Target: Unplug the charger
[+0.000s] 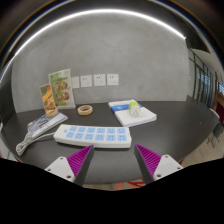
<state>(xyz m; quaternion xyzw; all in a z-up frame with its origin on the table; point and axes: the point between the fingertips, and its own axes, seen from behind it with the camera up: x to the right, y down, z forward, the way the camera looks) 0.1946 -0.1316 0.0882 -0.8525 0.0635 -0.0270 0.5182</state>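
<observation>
The gripper holds its jaws wide and empty low in the frame, while the power strip lies crosswise just ahead on the worktop, the charger probably at its left end.
</observation>
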